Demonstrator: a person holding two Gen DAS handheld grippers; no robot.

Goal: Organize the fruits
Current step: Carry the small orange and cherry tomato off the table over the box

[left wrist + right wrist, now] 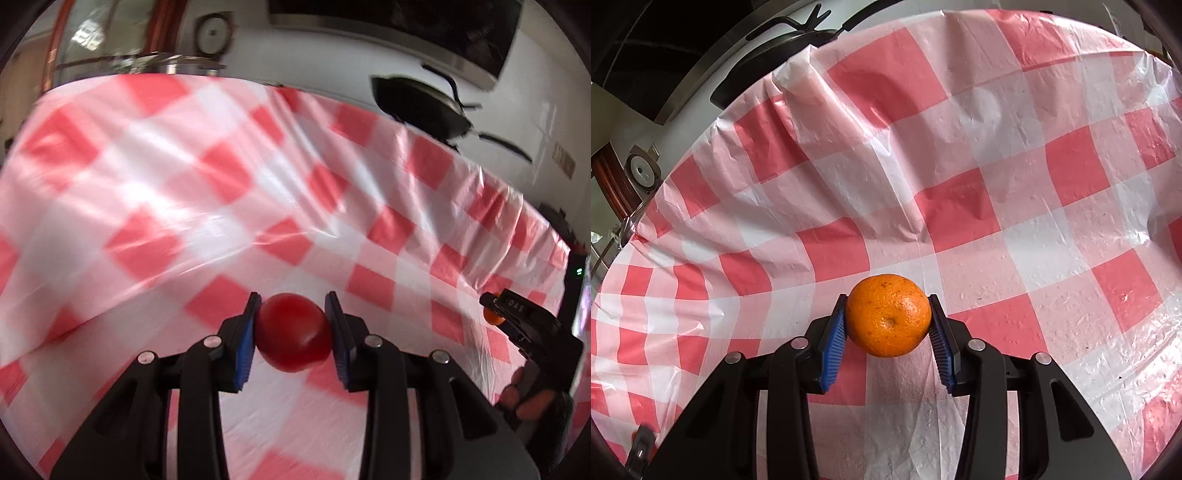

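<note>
My left gripper [293, 306] is shut on a round red fruit [291, 332], held between its blue pads above the checked tablecloth [184, 184]. My right gripper [888, 308] is shut on an orange [888, 315], also held above the cloth. In the left wrist view the right gripper [491, 310] shows at the far right edge with a sliver of the orange [493, 317] in it, and a hand behind it.
A red-and-white checked plastic tablecloth [960, 166] covers the table, wrinkled in places. A black pan [417, 107] and a steel pot [173, 66] stand beyond the table's far edge. The left wrist view is motion-blurred.
</note>
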